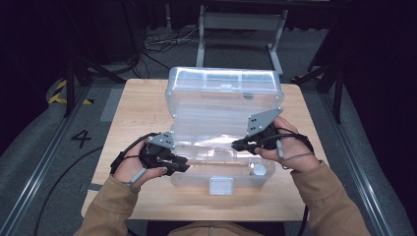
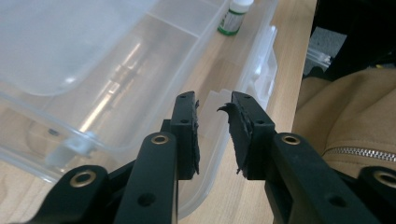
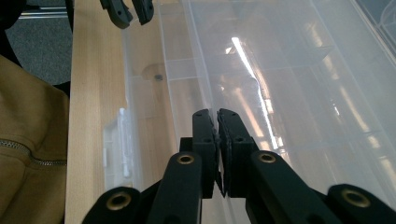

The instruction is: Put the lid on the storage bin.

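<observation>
So the thing being worked on is a big clear plastic box (image 1: 223, 142) sitting mid-counter (image 1: 142, 98), lid (image 1: 225, 86) swung up and leaning back on the far side; the tray part lies open toward the person. My read is it's light and a bit flexy, thin walls that bow if you squeeze hard, and slick as anything since it's glossy plastic; the dividers and the white latch (image 1: 221, 186) on the near wall look like the bits that could crack. Best place to grab is a rim or wall edge, pinched thin, not the flat panels; those would just slide.

Left hand-held gripper (image 1: 178, 165) is at the left end of the tray, jaws apart with a clear gap; in the left gripper view the box's near rim (image 2: 212, 140) runs just ahead of and under the tips, nothing pressed between the pads. Right hand-held gripper (image 3: 217, 122) has its jaws pushed together, pads meeting, and I can't tell if there's anything thin caught in there; the tray's compartments stretch away ahead of it, the near wall off to its left.

There's also a little white-capped bottle (image 2: 235, 17) in the tray's corner, well ahead of the left gripper, close by the right one.
</observation>
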Tool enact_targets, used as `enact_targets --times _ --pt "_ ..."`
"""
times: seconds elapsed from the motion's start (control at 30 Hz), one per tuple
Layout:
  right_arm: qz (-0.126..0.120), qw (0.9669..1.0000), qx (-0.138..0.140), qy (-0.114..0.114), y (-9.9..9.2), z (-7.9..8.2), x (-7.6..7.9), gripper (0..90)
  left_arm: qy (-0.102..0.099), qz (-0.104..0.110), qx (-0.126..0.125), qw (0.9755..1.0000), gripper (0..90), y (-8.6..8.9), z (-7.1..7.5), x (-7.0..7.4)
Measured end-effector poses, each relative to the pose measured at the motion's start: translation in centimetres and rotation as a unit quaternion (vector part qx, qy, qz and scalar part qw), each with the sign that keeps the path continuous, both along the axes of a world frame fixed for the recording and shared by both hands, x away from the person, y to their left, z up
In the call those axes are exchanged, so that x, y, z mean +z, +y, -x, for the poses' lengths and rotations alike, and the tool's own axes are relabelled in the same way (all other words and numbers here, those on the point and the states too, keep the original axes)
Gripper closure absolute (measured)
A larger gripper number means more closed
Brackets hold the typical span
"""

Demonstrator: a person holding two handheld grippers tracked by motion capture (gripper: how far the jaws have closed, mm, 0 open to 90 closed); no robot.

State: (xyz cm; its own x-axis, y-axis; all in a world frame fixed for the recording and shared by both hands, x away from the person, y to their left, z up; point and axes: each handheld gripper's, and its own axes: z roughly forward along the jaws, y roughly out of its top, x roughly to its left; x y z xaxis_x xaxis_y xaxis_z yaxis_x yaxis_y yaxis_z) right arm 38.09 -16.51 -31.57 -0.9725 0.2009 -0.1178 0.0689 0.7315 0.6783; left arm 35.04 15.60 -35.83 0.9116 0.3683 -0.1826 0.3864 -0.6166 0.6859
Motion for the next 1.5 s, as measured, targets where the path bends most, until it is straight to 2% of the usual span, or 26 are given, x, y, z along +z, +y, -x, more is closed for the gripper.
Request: enact_targets --times 0.13,0.27,0.37,0.47,0.57,0.63,0.93,1.03,1.2,1.27,1.4,1.5 --pt "-0.002 1.0 -0.004 0.001 0.0 0.1 0.0 86.0 -0.012 0.014 0.006 0.9998 73.3 0.5 -0.1 0.7" --pt "-0.003 1.0 -0.008 0.0 0.0 0.2 -0.1 85.7 -0.019 0.041 0.014 0.9989 75.7 1.1 -0.2 1.4" --pt "-0.004 0.9999 -0.01 0.0 0.0 0.2 -0.1 85.7 -0.028 0.049 0.02 0.9982 78.4 1.3 -0.2 1.7" --pt "-0.006 0.9999 -0.011 0.0 -0.1 0.2 -0.1 85.6 -0.04 0.064 0.033 0.9966 79.9 1.5 -0.2 2.2" --pt "-0.006 0.9999 -0.012 -0.001 0.0 0.3 -0.1 85.5 -0.044 0.072 0.039 0.9956 80.8 1.6 -0.2 2.4" --pt "-0.007 0.9999 -0.012 -0.001 -0.1 0.3 -0.1 85.5 -0.05 0.082 0.05 0.9942 81.3 1.8 -0.3 2.5" --pt "-0.007 0.9999 -0.012 -0.003 -0.1 0.4 -0.2 85.4 -0.066 0.134 0.087 0.985 83.4 2.6 -0.4 3.2" --pt "-0.009 0.9999 -0.014 -0.004 -0.1 0.5 -0.3 85.4 -0.077 0.141 0.096 0.9823 83.4 2.8 -0.5 3.4" --pt "-0.008 0.9998 -0.015 -0.005 -0.1 0.6 -0.4 85.3 -0.085 0.163 0.128 0.9745 83.4 3.4 -0.6 3.7" --pt "-0.008 0.9999 -0.014 -0.004 -0.1 0.7 -0.4 85.2 -0.086 0.166 0.131 0.9735 83.5 3.4 -0.7 3.7" --pt "-0.008 0.9998 -0.015 -0.004 -0.1 0.8 -0.5 85.1 -0.092 0.171 0.153 0.9691 83.3 3.5 -0.8 3.8" --pt "-0.008 0.9999 -0.014 -0.006 0.0 0.9 -0.5 85.0 -0.097 0.172 0.162 0.9668 82.8 3.5 -0.9 3.9"
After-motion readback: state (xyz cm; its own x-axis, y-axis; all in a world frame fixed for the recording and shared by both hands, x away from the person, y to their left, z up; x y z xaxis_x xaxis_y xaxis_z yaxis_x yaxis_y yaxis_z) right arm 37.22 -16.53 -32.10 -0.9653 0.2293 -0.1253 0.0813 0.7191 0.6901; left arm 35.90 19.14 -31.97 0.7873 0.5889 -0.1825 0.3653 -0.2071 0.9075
